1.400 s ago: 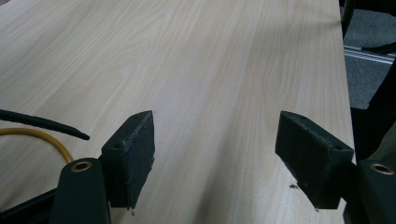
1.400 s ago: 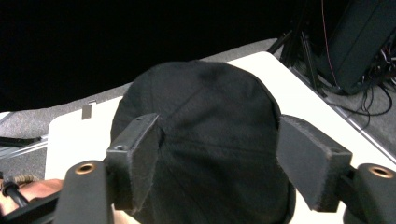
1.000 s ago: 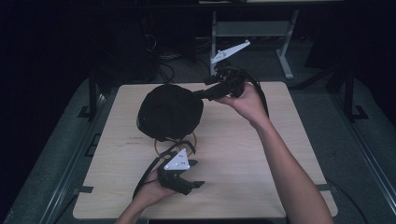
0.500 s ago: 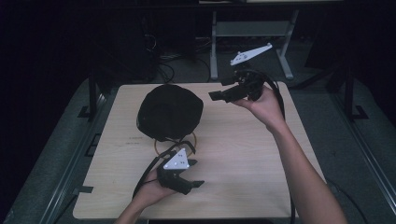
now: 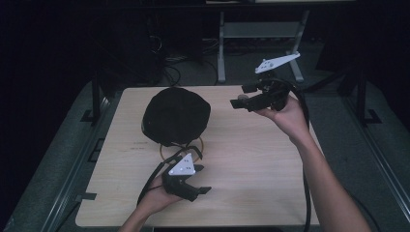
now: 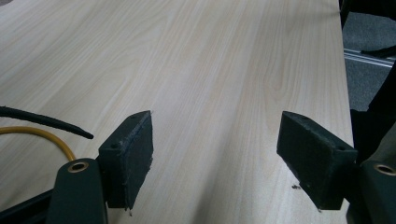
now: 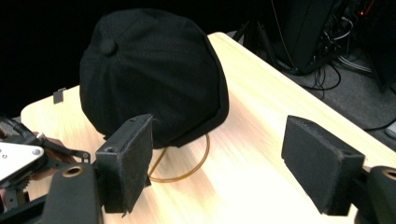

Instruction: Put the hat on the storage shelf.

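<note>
A black cap (image 5: 176, 116) lies crown-up on the wooden table (image 5: 251, 164), in the table's far-left part, at about 11 o'clock from the table's middle in the high view. In the right gripper view the cap (image 7: 149, 74) shows a fabric button on top and stitched panels; its lower edge rests on the tabletop. A loop of yellow cord (image 7: 187, 170) comes out from under its near edge and lies flat on the wood; the same loop (image 5: 181, 147) shows at 6 o'clock from the cap in the high view. Nothing can be seen inside the cap, since its opening faces down.

The right gripper (image 5: 239, 99) is held above the table's far-right part, at about 3 o'clock from the cap and apart from it, jaws aimed toward the cap. Its jaws stand wide apart with nothing between the pads (image 7: 133, 158); it is released.

The left gripper (image 5: 200, 188) sits low near the table's near edge, at about 6 o'clock from the cap, near the yellow cord but clear of the cap. In the left gripper view its pads (image 6: 135, 154) are spread wide over bare wood, grasping nothing; a stretch of yellow cord (image 6: 44, 135) and a black cable (image 6: 46, 121) lie at 9 o'clock from them.
</note>
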